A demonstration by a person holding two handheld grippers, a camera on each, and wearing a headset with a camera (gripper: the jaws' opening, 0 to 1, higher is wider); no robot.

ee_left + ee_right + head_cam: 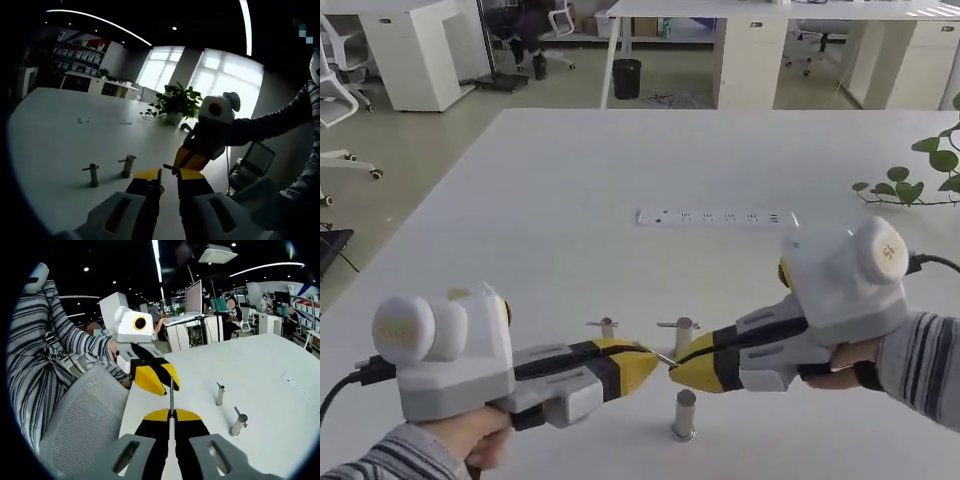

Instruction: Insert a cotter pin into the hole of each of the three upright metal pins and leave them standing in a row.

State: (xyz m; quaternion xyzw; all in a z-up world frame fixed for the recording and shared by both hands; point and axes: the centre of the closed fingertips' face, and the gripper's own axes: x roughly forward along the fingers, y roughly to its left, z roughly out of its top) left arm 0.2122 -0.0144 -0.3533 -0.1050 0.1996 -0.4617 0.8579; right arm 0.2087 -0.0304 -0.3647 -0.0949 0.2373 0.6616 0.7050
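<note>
Steel cotter pin (171,392) is gripped by the closed right claw (171,412), its axis aimed at the slightly parted, empty left claw (169,173); the bare pin (684,412) is seen just below it.

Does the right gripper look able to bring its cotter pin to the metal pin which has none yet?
Probably yes: the right gripper holds the cotter pin close to that bare metal pin, with nothing between them.

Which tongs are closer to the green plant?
Right. The right tongs reach in from the plant's side of the table; the left tongs reach in from the opposite side, farther away.
</note>
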